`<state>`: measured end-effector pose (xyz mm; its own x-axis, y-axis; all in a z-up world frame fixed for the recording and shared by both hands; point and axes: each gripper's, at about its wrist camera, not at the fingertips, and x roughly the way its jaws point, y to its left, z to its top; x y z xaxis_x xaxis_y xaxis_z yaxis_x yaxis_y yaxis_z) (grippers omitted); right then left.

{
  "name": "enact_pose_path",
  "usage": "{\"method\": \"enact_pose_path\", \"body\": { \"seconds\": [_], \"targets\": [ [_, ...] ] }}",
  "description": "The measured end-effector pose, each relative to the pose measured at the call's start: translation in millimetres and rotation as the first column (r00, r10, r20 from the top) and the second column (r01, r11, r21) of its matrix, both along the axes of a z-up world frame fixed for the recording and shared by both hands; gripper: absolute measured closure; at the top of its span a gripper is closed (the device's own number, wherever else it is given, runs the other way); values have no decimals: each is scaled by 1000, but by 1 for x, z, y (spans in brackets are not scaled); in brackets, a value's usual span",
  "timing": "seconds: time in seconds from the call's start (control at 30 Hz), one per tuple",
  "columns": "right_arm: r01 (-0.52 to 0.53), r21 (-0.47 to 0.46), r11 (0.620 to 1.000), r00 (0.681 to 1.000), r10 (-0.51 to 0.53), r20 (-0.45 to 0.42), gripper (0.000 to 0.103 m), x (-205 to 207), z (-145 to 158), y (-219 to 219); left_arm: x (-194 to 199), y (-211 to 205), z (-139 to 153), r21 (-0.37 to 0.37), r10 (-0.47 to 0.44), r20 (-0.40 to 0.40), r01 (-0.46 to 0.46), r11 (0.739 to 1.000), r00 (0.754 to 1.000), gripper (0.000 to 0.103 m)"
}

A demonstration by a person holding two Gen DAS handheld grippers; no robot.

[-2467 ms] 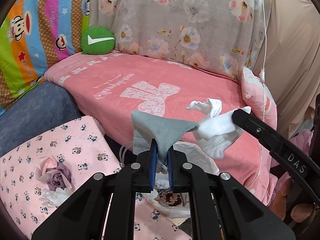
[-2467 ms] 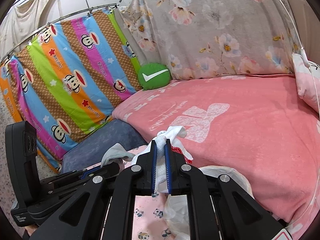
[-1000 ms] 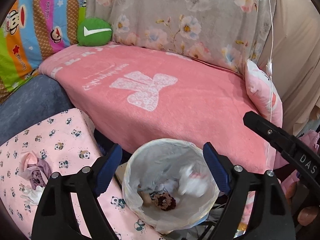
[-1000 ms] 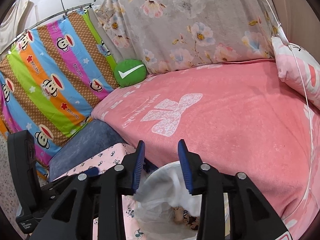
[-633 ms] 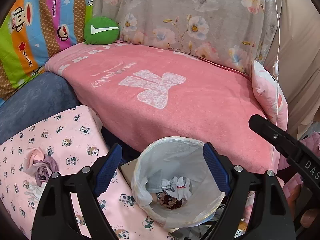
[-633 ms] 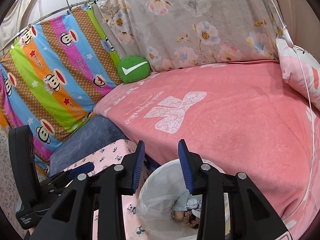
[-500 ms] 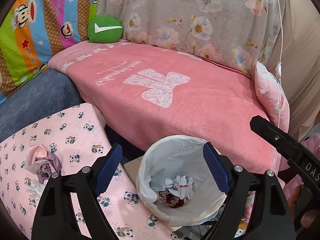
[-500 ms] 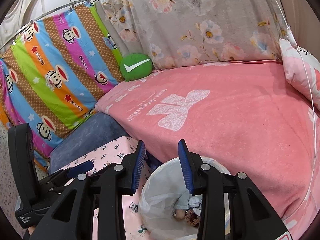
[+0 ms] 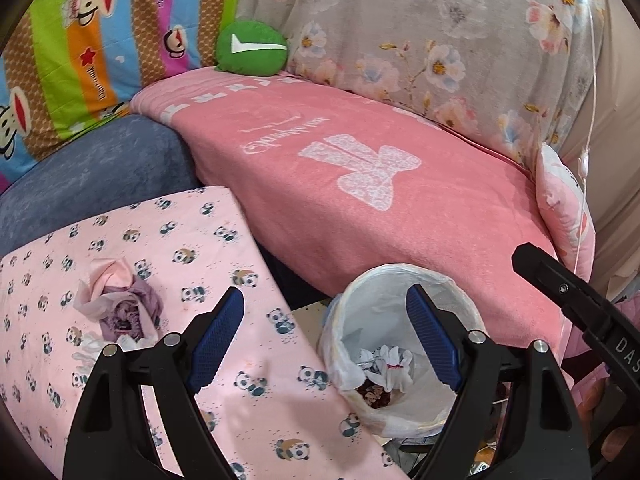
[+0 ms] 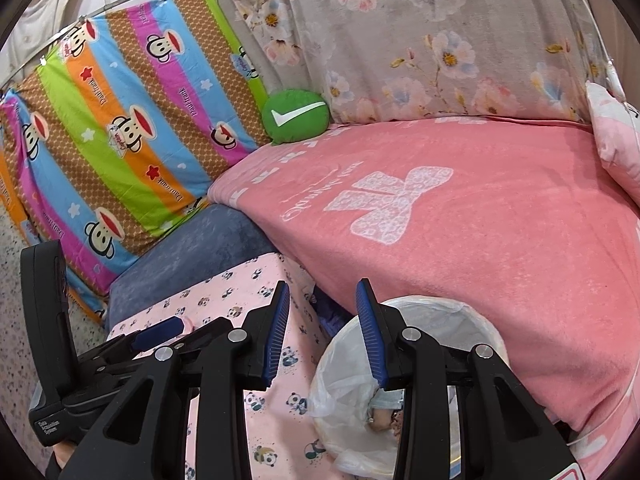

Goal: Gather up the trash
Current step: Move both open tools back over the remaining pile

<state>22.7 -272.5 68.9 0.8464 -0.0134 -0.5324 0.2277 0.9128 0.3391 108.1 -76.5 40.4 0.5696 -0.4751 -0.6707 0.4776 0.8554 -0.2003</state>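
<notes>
Two tools, both spread, hold nothing: left tool (image 9: 324, 344) wide, right tool (image 10: 322, 328) less. We see cloth wad (image 9: 120, 304) on panda surface (image 9: 248, 392), ten o'clock from left tool, nearer it. Bin (image 9: 400, 288) at two o'clock.

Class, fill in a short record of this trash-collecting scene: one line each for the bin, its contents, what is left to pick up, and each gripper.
bin: white-lined trash bin, beside the pink blanket
bin contents: crumpled white cloth on darker scraps
left to pick up: pink and purple wad on the panda-print cloth
left gripper: open, empty
right gripper: open, empty
</notes>
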Motion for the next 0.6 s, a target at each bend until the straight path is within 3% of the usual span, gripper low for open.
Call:
{"method": "enact_pose_path", "body": {
  "seconds": [0.37,0.6],
  "targets": [
    [-99,1,995,994,99,-38,66,24,-13,54,20,70,-32,45,162,-57,-159,986,985,24],
    [-165,12,986,983,165,-79,66,43,-31,93,35,127,-70,80,287,-141,-278,957,947,24]
  ]
}}
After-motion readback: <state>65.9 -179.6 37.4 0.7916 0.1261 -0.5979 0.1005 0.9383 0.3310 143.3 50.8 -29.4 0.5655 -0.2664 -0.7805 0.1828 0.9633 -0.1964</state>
